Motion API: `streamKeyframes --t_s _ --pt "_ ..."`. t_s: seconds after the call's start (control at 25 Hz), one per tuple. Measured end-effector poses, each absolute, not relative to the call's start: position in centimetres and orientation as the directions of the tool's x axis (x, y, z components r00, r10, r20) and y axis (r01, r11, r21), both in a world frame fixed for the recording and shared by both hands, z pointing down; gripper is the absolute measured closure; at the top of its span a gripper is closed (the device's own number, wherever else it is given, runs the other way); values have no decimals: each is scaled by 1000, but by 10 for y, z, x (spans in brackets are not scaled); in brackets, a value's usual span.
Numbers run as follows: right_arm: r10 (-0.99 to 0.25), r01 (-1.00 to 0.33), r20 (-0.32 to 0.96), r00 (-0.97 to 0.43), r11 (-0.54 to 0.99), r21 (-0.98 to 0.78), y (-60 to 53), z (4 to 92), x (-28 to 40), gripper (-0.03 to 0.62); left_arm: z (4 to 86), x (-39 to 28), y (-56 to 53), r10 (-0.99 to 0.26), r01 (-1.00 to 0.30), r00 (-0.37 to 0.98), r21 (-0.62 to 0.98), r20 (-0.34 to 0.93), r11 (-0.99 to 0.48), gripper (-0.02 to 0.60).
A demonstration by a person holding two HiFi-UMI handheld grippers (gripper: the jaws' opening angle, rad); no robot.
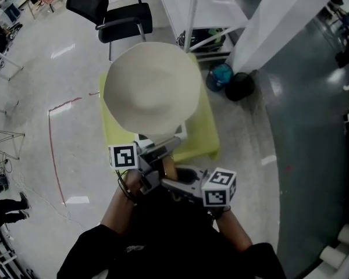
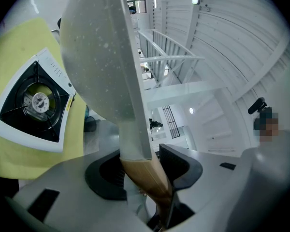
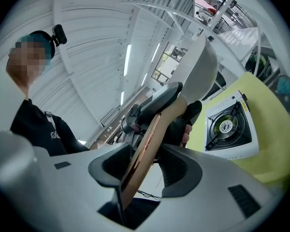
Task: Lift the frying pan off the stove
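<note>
Wooden handle (image 2: 145, 178) is clamped in my left gripper (image 2: 142, 170); the jaws of the right gripper (image 3: 146, 166) stand apart around its end without pinching (as far as I can read it). The pan (image 1: 151, 89) hangs tilted above the stove (image 2: 36, 103), so the lift looks done, and next I'd level it and carry it clear.

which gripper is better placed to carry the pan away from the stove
Left: the left gripper has its fingers clamped on the wooden handle just under the frying pan. The right gripper has fingers apart around the handle's end.
</note>
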State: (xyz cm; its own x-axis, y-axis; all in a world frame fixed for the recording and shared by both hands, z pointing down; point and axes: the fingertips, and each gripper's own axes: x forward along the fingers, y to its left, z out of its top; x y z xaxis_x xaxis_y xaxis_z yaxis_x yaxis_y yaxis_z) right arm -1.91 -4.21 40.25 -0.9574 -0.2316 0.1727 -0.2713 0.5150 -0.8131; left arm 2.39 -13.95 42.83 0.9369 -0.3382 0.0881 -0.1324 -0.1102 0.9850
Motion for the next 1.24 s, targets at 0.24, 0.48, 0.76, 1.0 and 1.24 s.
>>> streamKeyframes --t_s 0.24,0.48,0.76,1.0,1.24 --pt "-230 -276 177 -957 537 -797 -42 404 -20 397 427 26 -140 -326 -128 942 982 77 -139 351" --pt "-231 -290 192 -954 541 -790 -41 407 -20 396 427 27 -141 -320 -117 945 982 63 -151 353" --pt "-233 -298 202 -951 534 -791 -40 408 -20 395 431 26 -139 -317 -120 946 983 70 -142 351" --pt "-225 -300 209 -952 534 -790 -40 412 -19 395 435 26 -139 -314 -115 947 983 66 -140 351" --pt "-228 -303 211 -950 529 -793 -42 411 -20 395 433 27 -140 -308 -106 949 986 62 -127 351"
